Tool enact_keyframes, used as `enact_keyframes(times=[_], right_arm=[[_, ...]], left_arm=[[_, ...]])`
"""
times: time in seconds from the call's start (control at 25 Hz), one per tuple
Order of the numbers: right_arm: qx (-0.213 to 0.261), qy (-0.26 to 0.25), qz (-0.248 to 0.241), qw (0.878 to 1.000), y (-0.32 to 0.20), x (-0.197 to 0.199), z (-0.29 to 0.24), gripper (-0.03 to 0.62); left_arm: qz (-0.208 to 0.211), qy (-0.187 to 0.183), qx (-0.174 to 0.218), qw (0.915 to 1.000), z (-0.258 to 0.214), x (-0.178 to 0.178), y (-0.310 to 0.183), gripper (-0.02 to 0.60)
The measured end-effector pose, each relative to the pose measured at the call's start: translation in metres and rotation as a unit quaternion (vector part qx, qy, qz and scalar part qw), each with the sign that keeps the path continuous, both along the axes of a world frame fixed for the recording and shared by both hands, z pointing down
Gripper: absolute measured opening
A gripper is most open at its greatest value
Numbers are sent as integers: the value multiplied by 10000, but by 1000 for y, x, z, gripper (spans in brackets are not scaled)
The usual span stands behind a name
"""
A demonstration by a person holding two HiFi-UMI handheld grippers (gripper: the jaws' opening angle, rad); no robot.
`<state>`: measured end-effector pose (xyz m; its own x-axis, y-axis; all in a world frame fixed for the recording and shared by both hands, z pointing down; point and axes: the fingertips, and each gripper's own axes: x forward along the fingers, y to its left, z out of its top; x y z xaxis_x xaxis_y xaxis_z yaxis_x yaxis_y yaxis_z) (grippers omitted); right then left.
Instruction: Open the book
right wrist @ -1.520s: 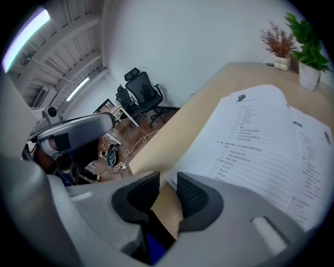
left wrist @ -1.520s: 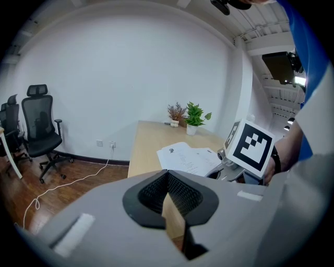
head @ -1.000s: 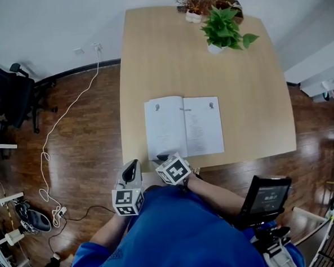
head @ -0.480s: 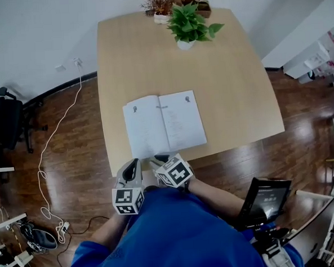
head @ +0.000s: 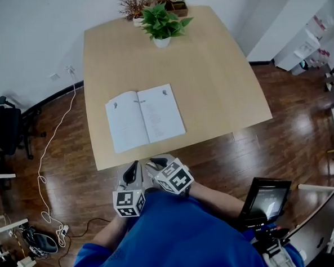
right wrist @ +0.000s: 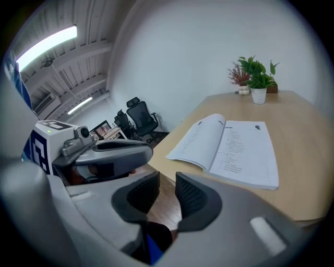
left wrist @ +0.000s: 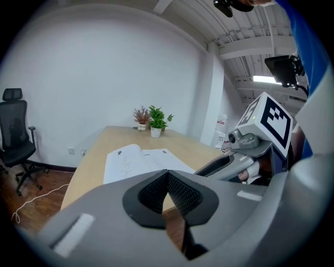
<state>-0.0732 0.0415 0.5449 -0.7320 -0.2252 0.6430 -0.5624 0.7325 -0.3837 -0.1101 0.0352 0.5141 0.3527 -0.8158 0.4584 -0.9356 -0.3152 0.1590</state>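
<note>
The book point(head: 145, 117) lies open and flat near the front edge of the light wooden table point(head: 209, 82), two white printed pages up. Both grippers hang close to my body, short of the table's front edge and clear of the book. My left gripper point(head: 132, 169) is shut with nothing in it; in the left gripper view its pads point(left wrist: 180, 194) meet, with the book point(left wrist: 138, 160) beyond. My right gripper point(head: 157, 162) sits beside it on the right. In the right gripper view a narrow empty gap shows between its pads point(right wrist: 190, 195), and the book point(right wrist: 235, 148) lies ahead.
A green potted plant point(head: 160, 24) and a dried reddish plant point(head: 133, 3) stand at the table's far edge. On the wooden floor are a black office chair point(head: 0, 126) and a white cable point(head: 49, 148) to the left. A dark screen point(head: 267, 200) is at the lower right.
The table and book have slid up and to the left in the head view. The grippers, earlier at the table's front edge, now hang back over the floor. The book stays open.
</note>
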Motion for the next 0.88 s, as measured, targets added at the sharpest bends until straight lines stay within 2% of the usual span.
enact_keyframes(times=[0.28, 0.6, 0.88], right_arm=[[384, -262, 280, 9985, 49, 67, -22, 92], [574, -365, 645, 9956, 113, 142, -42, 88], [680, -492, 776, 9935, 152, 176, -56, 87]], left_arm=[[32, 42, 305, 9995, -16, 63, 45, 6], [215, 72, 415, 9989, -28, 130, 106, 8], [302, -18, 543, 9981, -43, 160, 142, 6]])
